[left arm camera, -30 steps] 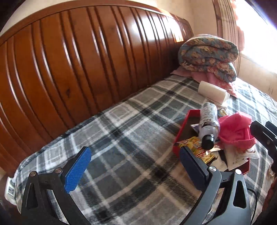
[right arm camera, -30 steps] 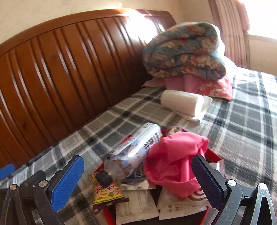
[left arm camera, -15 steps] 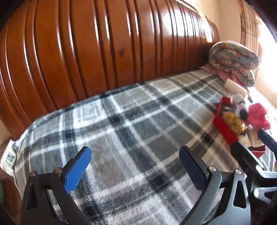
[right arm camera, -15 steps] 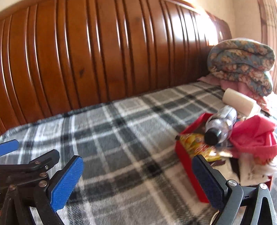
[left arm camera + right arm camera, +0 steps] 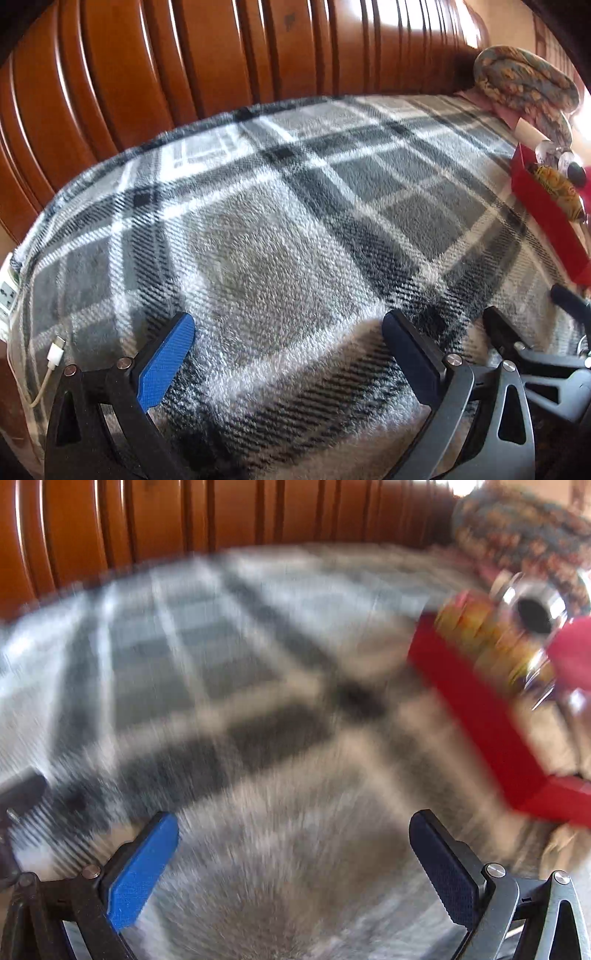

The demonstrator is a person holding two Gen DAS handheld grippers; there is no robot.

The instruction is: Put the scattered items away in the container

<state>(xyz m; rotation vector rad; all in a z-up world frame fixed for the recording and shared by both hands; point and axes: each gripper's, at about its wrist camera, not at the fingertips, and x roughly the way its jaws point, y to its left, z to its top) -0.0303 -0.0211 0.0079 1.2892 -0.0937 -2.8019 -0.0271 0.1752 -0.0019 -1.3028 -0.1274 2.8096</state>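
Both tools, left tool (image 5: 288, 354) and right tool (image 5: 293, 849), gape wide and empty above the bed (image 5: 258, 221). The red box (image 5: 476, 716) sits far right, heaped; its bottle (image 5: 532, 602) could roll off if bumped.

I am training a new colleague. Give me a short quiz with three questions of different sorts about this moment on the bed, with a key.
1. True or false: the left tongs hold a snack packet.
2. Multiple choice: where does the red box stand? A) on the plaid blanket; B) on the floor; C) on the wooden headboard.
3. Fill in: at the left edge of the left wrist view lies a white ____ with its plug on the blanket.

Key:
1. False. Both the left and the right tongs are open and empty.
2. A.
3. Charging cable.
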